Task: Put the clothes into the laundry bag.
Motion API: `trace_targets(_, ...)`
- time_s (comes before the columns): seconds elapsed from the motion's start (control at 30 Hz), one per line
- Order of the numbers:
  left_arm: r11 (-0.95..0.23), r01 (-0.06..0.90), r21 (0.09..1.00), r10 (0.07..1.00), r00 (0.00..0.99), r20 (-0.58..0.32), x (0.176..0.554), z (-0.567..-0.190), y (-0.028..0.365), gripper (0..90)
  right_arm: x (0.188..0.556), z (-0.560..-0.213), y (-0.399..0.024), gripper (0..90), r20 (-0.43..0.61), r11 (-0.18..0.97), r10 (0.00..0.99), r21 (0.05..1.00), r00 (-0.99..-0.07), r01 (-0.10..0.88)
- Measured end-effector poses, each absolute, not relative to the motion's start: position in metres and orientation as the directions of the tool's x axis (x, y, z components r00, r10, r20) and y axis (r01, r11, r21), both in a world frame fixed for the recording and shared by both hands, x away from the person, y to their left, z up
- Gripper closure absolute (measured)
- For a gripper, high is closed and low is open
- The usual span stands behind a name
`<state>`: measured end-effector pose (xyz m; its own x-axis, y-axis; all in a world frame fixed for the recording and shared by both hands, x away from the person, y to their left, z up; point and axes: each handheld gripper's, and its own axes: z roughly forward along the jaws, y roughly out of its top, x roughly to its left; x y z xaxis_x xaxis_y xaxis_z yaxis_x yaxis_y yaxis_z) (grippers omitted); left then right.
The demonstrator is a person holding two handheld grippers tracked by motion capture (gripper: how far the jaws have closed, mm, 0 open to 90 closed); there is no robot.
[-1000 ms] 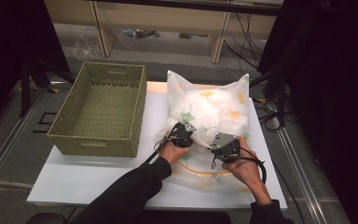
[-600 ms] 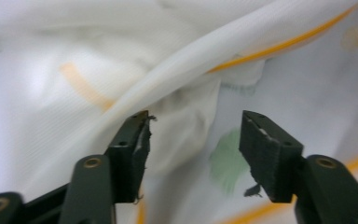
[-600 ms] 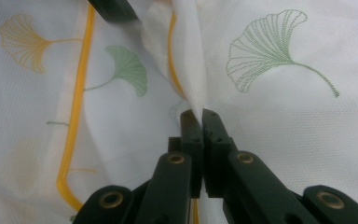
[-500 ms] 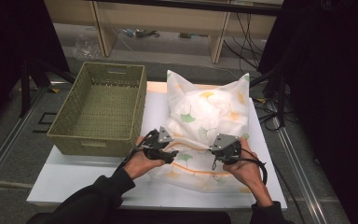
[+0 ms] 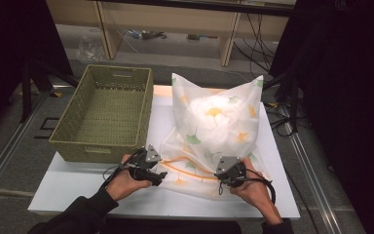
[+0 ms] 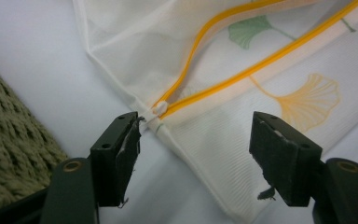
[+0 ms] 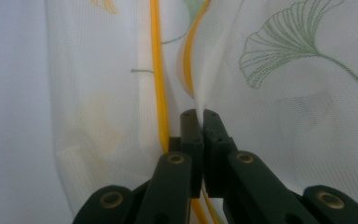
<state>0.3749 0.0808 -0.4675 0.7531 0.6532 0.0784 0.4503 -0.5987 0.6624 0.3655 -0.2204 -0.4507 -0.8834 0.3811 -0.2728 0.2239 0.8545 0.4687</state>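
Mesh laundry bag point(image 5: 216, 131), white and sheer with printed green and yellow ginkgo leaves, lay on the white tabletop point(image 5: 78, 185) just right of an empty woven olive basket point(image 5: 104, 112), its far end plumped up by soft contents and its near end flat. An orange zipper point(image 6: 242, 70) ran across that flat end and appeared unzipped, its two tapes parting away from the small white slider point(image 6: 161, 108) at the bag's left corner. The left gripper point(image 5: 157, 174) sat at that corner with its jaws spread and nothing pinched; they had just been opening, with the slider just off the tip of one black pad point(image 6: 128, 149) and the corner of the mesh between them. The right gripper point(image 7: 199, 116), at the bag's near edge towards the right, had its jaws pressed together on a fold of the mesh beside the zipper tape, probably to hold the fabric taut and steady so the mouth could be worked. Fine ribbed netting showed in both gripper views, thin enough for the pale tabletop to show through. Frayed padding lined the left gripper's pads. The basket's ribbed weave and cut-out handle point(image 5: 119, 74) pointed to a rigid tray, judged the likely destination for the contents.
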Motion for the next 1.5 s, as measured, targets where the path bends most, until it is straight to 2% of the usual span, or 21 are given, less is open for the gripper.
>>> trace_targets(0.17, -0.617, 0.477, 0.625, 0.645, 0.762, 0.056, 0.375, -0.472, 0.083, 36.6, 0.365, -0.436, -0.231, 90.0, -0.267, 0.817, 0.442, 0.515, -0.856, 0.261)
trace_targets(0.23, -0.632, 0.488, 0.602, 0.639, 0.767, 0.050, 0.375, -0.472, 0.086, 38.8, 0.367, -0.437, -0.234, 89.9, -0.275, 0.818, 0.425, 0.525, -0.862, 0.236)
trace_targets(0.3, -0.629, 0.512, 0.585, 0.645, 0.764, 0.025, 0.375, -0.474, 0.088, 40.1, 0.366, -0.438, -0.235, 89.8, -0.260, 0.809, 0.446, 0.526, -0.857, 0.261)
trace_targets(0.33, -0.628, 0.522, 0.577, 0.647, 0.762, 0.015, 0.375, -0.476, 0.089, 43.9, 0.370, -0.438, -0.235, 89.7, -0.275, 0.832, 0.403, 0.508, -0.873, 0.224)
trace_targets(0.37, -0.631, 0.518, 0.578, 0.643, 0.766, 0.016, 0.375, -0.478, 0.089, 50.5, 0.367, -0.438, -0.234, 89.7, -0.257, 0.817, 0.438, 0.514, -0.861, 0.262)
trace_targets(0.43, -0.618, 0.522, 0.588, 0.633, 0.774, -0.022, 0.375, -0.478, 0.090, 61.2, 0.368, -0.438, -0.233, 89.6, -0.273, 0.819, 0.426, 0.521, -0.863, 0.240)
trace_targets(0.47, -0.617, 0.519, 0.592, 0.639, 0.770, -0.009, 0.376, -0.477, 0.090, 65.4, 0.369, -0.438, -0.234, 89.6, -0.294, 0.824, 0.411, 0.525, -0.863, 0.214)
trace_targets(0.5, -0.613, 0.516, 0.598, 0.649, 0.761, 0.008, 0.377, -0.479, 0.091, 70.0, 0.366, -0.438, -0.234, 89.6, -0.264, 0.811, 0.445, 0.524, -0.856, 0.260)
trace_targets(0.57, -0.580, 0.536, 0.614, 0.650, 0.759, -0.049, 0.377, -0.481, 0.094, 81.6, 0.368, -0.438, -0.235, 89.6, -0.266, 0.813, 0.434, 0.528, -0.861, 0.247)
trace_targets(0.63, -0.585, 0.518, 0.624, 0.644, 0.764, -0.030, 0.376, -0.480, 0.095, 88.5, 0.369, -0.438, -0.235, 89.6, -0.271, 0.816, 0.429, 0.525, -0.862, 0.241)
trace_targets(0.7, -0.624, 0.473, 0.622, 0.606, 0.796, 0.002, 0.374, -0.474, 0.096, 89.1, 0.369, -0.438, -0.236, 89.6, -0.272, 0.817, 0.426, 0.525, -0.863, 0.238)
trace_targets(0.8, -0.607, 0.468, 0.642, 0.609, 0.793, -0.003, 0.367, -0.473, 0.098, 89.1, 0.368, -0.438, -0.236, 89.7, -0.262, 0.806, 0.452, 0.528, -0.852, 0.266)
trace_targets(0.93, -0.621, 0.445, 0.645, 0.584, 0.811, 0.003, 0.356, -0.471, 0.098, 89.2, 0.367, -0.440, -0.238, 89.7, -0.263, 0.817, 0.437, 0.516, -0.860, 0.257)
trace_targets(1.1, -0.635, 0.433, 0.640, 0.581, 0.813, 0.027, 0.354, -0.474, 0.099, 89.2, 0.366, -0.459, -0.240, 90.0, -0.237, 0.845, 0.403, 0.468, -0.884, 0.260)
trace_targets(1.13, -0.630, 0.445, 0.637, 0.583, 0.813, 0.008, 0.354, -0.474, 0.099, 89.2, 0.366, -0.461, -0.241, 90.0, -0.218, 0.843, 0.410, 0.460, -0.885, 0.277)
trace_targets(1.27, -0.626, 0.433, 0.649, 0.567, 0.823, -0.002, 0.350, -0.474, 0.095, 89.2, 0.367, -0.449, -0.249, 90.0, -0.258, 0.825, 0.445, 0.491, -0.857, 0.281)
trace_targets(1.33, -0.651, 0.410, 0.639, 0.552, 0.834, 0.027, 0.348, -0.475, 0.092, 89.2, 0.367, -0.450, -0.250, 89.8, -0.251, 0.821, 0.455, 0.491, -0.854, 0.293)
trace_targets(1.4, -0.657, 0.411, 0.632, 0.546, 0.837, 0.023, 0.348, -0.477, 0.090, 88.9, 0.368, -0.454, -0.248, 87.5, -0.255, 0.831, 0.434, 0.483, -0.864, 0.275)
trace_targets(1.5, -0.634, 0.431, 0.642, 0.565, 0.825, 0.003, 0.350, -0.475, 0.093, 87.6, 0.368, -0.456, -0.246, 83.5, -0.236, 0.822, 0.458, 0.480, -0.857, 0.307)
